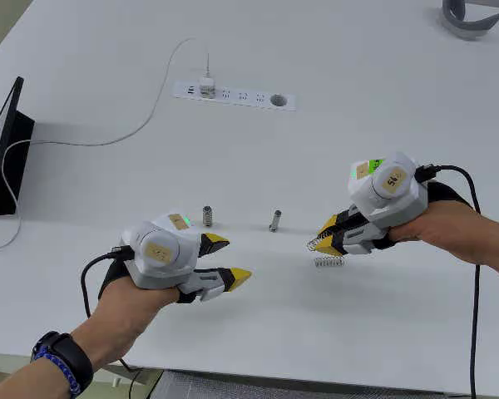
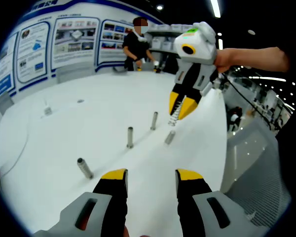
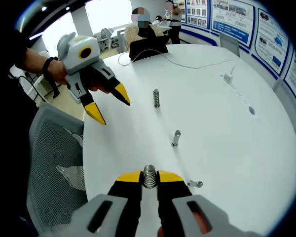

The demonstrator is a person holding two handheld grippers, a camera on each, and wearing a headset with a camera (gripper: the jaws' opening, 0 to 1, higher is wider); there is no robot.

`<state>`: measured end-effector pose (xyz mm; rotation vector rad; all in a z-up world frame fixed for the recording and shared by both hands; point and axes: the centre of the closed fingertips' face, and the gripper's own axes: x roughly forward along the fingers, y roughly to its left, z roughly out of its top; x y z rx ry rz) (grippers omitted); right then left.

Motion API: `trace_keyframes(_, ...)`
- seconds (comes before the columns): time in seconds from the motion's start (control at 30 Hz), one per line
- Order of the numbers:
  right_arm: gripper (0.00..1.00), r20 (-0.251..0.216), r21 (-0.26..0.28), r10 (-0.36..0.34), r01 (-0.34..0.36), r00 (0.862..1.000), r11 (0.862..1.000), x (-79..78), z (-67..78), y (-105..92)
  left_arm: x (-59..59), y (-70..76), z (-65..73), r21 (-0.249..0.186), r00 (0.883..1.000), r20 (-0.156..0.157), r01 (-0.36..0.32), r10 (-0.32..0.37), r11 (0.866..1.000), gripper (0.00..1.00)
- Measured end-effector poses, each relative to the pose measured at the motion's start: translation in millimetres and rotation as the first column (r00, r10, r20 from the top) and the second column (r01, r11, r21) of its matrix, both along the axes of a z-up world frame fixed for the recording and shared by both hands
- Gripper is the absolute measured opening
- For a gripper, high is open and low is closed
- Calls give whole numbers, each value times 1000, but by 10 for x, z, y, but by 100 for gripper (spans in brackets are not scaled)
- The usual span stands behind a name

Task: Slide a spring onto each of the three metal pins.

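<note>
Left tongs [image 1: 235, 258], spread, at the counter's [image 1: 358, 125] near edge; right tongs [image 1: 324, 238] pinch a spring [image 3: 148, 173]; bare pin [image 1: 275, 220] between.

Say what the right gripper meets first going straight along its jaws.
Likely the bare pin, just off the line of the right gripper; missing that, the pin already wearing a spring. Depth unclear.

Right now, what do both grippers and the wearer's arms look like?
Left gripper and right gripper: rounded pale grey shells, black jaws with yellow tips, tan stickers on top, green lights, a black cable trailing from each. Left wrist wears a black watch and a blue bracelet. Forearms bare.
</note>
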<state>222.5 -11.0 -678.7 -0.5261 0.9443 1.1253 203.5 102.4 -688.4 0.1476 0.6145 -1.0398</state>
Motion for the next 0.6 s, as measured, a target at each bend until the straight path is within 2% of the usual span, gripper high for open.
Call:
trace_keyframes(0.27, 13, 10, -20, -1, 2, 1000, 1000, 165, 1, 5, 22, 113, -12, 0, 999, -10, -43, 43, 999, 46)
trace_keyframes(0.6, 13, 12, -35, 6, -6, 1000, 999, 335, -69, 33, 58, 248, -8, -6, 995, -19, -96, 96, 995, 51)
